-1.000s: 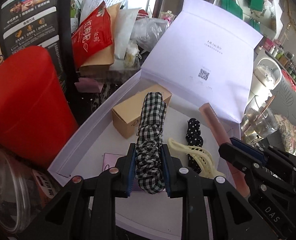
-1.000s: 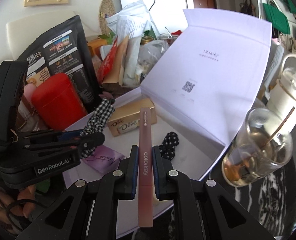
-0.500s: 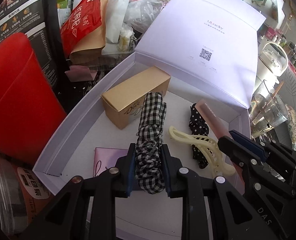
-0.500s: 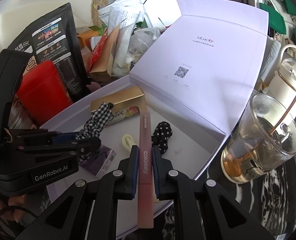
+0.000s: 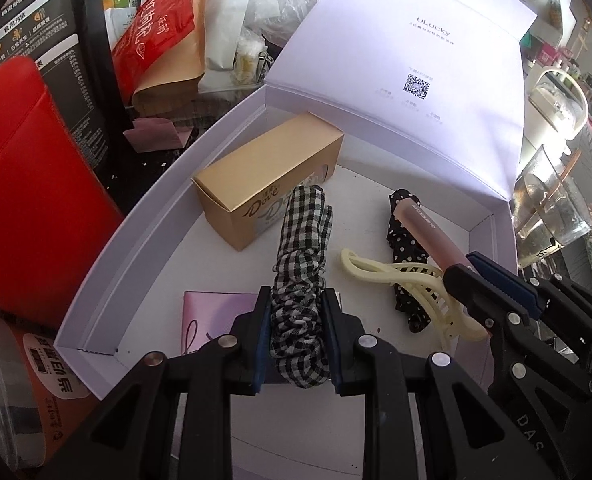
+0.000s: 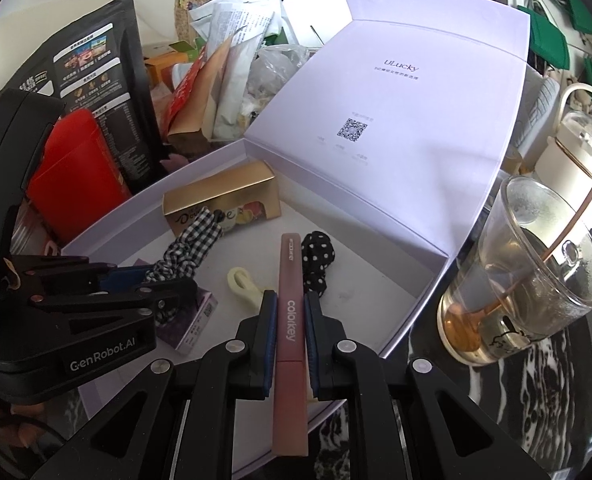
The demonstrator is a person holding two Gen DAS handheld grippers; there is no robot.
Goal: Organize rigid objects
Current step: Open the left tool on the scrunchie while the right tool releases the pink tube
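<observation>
A white open box (image 5: 95, 280) (image 6: 416, 300) lies under both grippers, its lid (image 5: 416, 60) standing at the back. My left gripper (image 5: 298, 308) (image 6: 163, 280) is shut on a black-and-white checked scrunchie (image 5: 300, 264) (image 6: 187, 248) hanging over the box floor. My right gripper (image 6: 290, 304) (image 5: 460, 268) is shut on a slim pink cosmetic box (image 6: 290, 300) (image 5: 432, 232) marked colorkey, held above the box's right side. Inside lie a gold Dove box (image 5: 263, 184) (image 6: 219, 196), a cream hair claw (image 5: 396, 276) (image 6: 241, 284), a polka-dot scrunchie (image 5: 406, 248) (image 6: 318, 260) and a pink card (image 5: 211, 316).
A red tin (image 5: 23, 184) (image 6: 71, 176) and a black pouch (image 6: 95, 88) stand left of the box. Snack bags and papers (image 5: 167, 40) pile up behind it. A glass mug (image 6: 536, 272) with liquid and a white kettle (image 6: 580, 152) stand close on the right.
Both grippers have sunk toward the box with their items still gripped. The box and its contents now fill more of each view.
</observation>
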